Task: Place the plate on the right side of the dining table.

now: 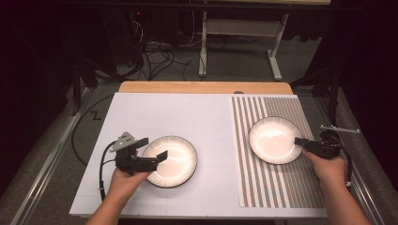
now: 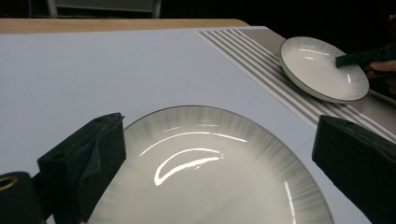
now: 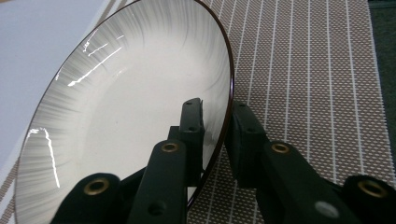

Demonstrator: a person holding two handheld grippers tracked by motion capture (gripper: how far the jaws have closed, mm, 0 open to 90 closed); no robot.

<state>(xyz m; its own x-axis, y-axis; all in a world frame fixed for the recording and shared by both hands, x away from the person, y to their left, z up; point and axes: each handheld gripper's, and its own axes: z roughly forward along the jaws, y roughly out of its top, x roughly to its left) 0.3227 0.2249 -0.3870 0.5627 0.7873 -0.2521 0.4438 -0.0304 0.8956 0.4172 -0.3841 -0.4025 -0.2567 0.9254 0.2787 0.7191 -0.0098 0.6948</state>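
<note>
two shallow white plates with grey streaked rims sit on the table (image 1: 141,112). the near plate (image 1: 178,161) lies flat on the plain white sheet, toward the person's left. the left gripper (image 1: 155,149) hovers at that plate's left edge with its jaws spread wide, one on each side of the rim as the left gripper view has it, and nothing pressed between them; the plate (image 2: 210,172) rests free there. the wide stance reads as either a release or a setup for a fresh bite on the rim.

the far plate (image 1: 274,139) sits on the striped placemat (image 1: 281,187) at the right. the right gripper (image 1: 300,140) comes in from that plate's right side and pinches its rim: in the right gripper view one jaw lies inside the dish, the other outside under the edge, with the thin rim (image 3: 226,116) caught between them. gripping by the rim makes sense, since a flat plate offers no other hold. whether the pads still press hard or have begun to slacken is hard to say.
</note>
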